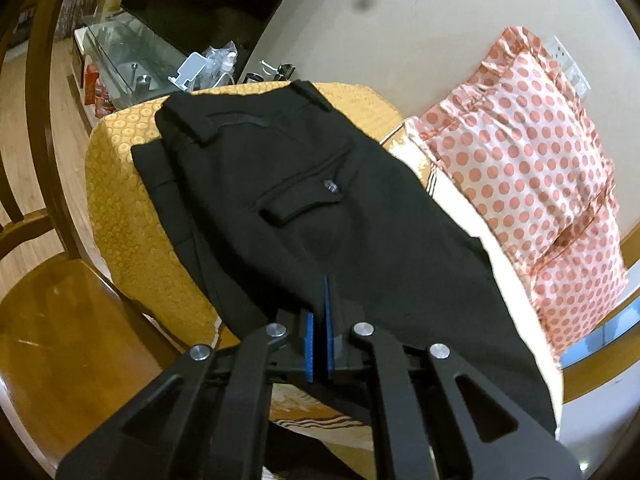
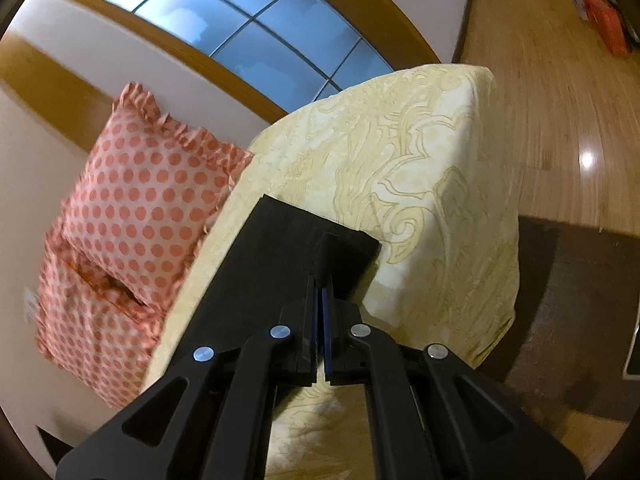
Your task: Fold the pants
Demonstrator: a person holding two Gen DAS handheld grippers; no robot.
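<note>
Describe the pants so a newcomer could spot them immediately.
Start at the bed with its pale yellow patterned cover and the orange polka-dot pillows along one side. The pants lie on that cover beside the pillows, both grippers shut on them. They are the only plain black item, with a buttoned flap pocket and belt loops.

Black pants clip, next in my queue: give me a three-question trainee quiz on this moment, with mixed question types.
1. True or false: the left gripper is shut on the black pants.
2. Which part of the pants does the right gripper pinch? A) the waistband B) the leg hem end C) the back pocket flap
3. Fill in: the polka-dot pillow has ___ dots.

Key: 1 true; 2 B; 3 orange-pink.
</note>
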